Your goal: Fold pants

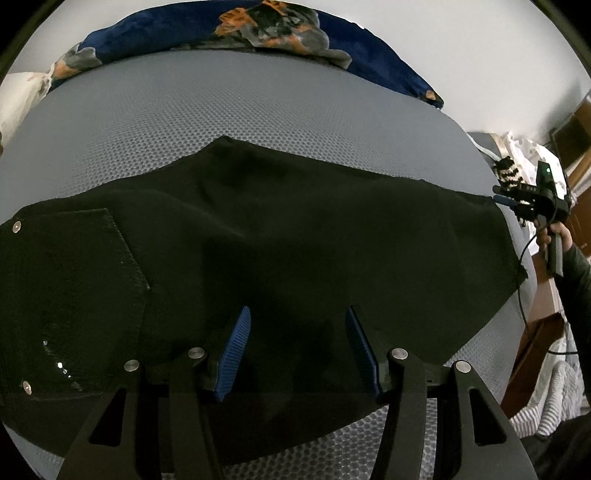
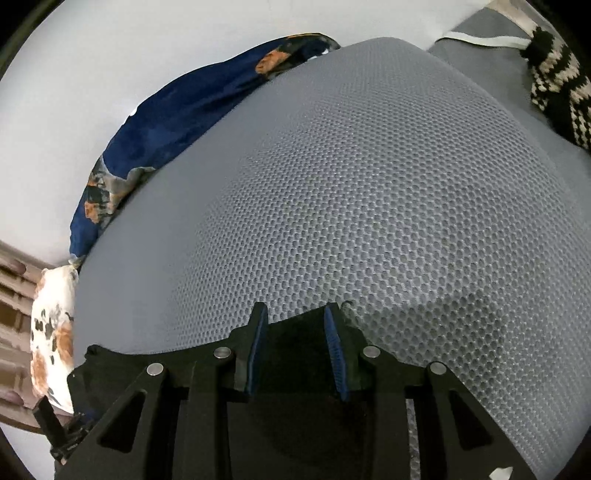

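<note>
Black pants [image 1: 280, 236] lie spread across the grey honeycomb mattress [image 1: 221, 110], folded lengthwise, with a back pocket [image 1: 74, 280] at the left. My left gripper [image 1: 297, 314] is open, its blue pads [image 1: 236, 350] hovering over the near edge of the pants' middle. My right gripper [image 2: 295, 314] is open over the hem end of the pants [image 2: 295, 343], with dark cloth between its blue pads [image 2: 334, 343]. It also shows in the left wrist view [image 1: 517, 201] at the far right, by the hem corner.
A blue floral blanket [image 1: 258, 29] lies along the far side of the mattress by the white wall. A black-and-white knit item [image 2: 554, 85] sits at the far right. A floral pillow [image 2: 51, 332] lies at the left end. Wooden furniture [image 1: 543, 332] stands right.
</note>
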`<state>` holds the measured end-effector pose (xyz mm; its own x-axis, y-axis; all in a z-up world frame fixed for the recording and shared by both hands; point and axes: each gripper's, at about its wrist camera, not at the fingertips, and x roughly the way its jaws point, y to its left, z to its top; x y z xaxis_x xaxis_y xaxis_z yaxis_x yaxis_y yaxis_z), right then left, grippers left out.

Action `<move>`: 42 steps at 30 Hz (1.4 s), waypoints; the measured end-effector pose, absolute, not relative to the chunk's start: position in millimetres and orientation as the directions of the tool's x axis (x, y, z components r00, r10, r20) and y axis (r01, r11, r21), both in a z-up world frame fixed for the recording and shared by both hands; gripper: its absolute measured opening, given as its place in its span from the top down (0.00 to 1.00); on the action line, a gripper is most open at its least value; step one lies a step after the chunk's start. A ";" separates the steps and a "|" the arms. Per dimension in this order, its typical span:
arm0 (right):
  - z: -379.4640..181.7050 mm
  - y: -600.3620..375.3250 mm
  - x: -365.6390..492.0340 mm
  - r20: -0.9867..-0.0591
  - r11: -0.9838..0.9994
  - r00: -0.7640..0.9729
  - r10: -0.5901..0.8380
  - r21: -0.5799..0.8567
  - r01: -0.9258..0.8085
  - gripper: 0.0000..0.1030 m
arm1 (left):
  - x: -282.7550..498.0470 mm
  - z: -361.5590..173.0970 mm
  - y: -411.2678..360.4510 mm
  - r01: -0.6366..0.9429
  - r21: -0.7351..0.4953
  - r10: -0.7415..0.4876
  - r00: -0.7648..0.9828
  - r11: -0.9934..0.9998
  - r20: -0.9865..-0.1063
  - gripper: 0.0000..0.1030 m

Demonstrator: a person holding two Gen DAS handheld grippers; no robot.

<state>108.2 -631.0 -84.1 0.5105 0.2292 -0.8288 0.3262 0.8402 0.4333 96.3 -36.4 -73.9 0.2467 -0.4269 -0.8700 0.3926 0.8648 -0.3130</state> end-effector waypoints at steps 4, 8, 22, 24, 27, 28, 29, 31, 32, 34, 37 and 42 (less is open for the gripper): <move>-90.3 -628.2 112.8 -0.846 0.848 0.478 0.236 0.420 0.324 0.71 | 98.6 -74.9 -37.8 0.392 -0.313 -0.425 0.243 0.865 -0.872 0.47; -92.3 -625.5 114.5 -0.853 0.856 0.468 0.231 0.406 0.319 0.71 | 99.1 -75.3 -37.9 0.391 -0.313 -0.424 0.239 0.866 -0.874 0.47; -51.2 -596.3 74.5 -0.767 0.893 0.637 0.070 0.332 0.302 0.97 | 100.7 -71.5 -32.4 0.372 -0.312 -0.428 0.286 0.874 -0.857 0.47; -53.5 -594.2 76.0 -0.769 0.890 0.638 0.039 0.317 0.328 0.97 | 103.6 -70.5 -28.9 0.358 -0.311 -0.425 0.303 0.880 -0.853 0.47; -66.6 -593.4 85.1 -0.790 0.884 0.613 0.010 0.294 0.363 0.97 | 107.1 -72.8 -24.7 0.338 -0.310 -0.417 0.316 0.889 -0.852 0.47; -72.2 -593.0 89.2 -0.799 0.884 0.602 -0.001 0.281 0.375 0.97 | 107.8 -74.5 -23.5 0.333 -0.304 -0.410 0.321 0.893 -0.854 0.47; -76.5 -594.3 92.9 -0.807 0.884 0.590 -0.009 0.269 0.382 0.97 | 108.7 -77.0 -21.8 0.329 -0.291 -0.398 0.327 0.898 -0.857 0.47; -87.6 -595.9 96.2 -0.823 0.879 0.567 -0.018 0.258 0.402 0.97 | 110.0 -81.9 -18.7 0.325 -0.269 -0.376 0.335 0.907 -0.864 0.47; -91.2 -596.7 98.1 -0.828 0.873 0.560 -0.017 0.261 0.412 0.97 | 110.8 -84.3 -16.3 0.321 -0.268 -0.374 0.337 0.908 -0.864 0.47; -95.1 -598.1 97.6 -0.831 0.865 0.556 -0.019 0.265 0.426 0.97 | 113.1 -88.4 -13.7 0.323 -0.263 -0.370 0.336 0.909 -0.866 0.47; -89.6 -598.3 95.3 -0.843 0.855 0.537 -0.048 0.243 0.459 0.86 | 114.8 -90.3 -13.8 0.335 -0.255 -0.370 0.345 0.907 -0.863 0.47; -53.8 -588.4 65.3 -0.822 0.857 0.565 -0.074 0.237 0.458 0.79 | 115.9 -85.7 -15.3 0.357 -0.263 -0.383 0.323 0.896 -0.865 0.47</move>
<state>65.3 -588.4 -53.8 0.5648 -0.0745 -0.8219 0.4582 0.8566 0.2372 115.9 -15.3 -85.7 0.3234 -0.3829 -0.8653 0.3574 0.8961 -0.2630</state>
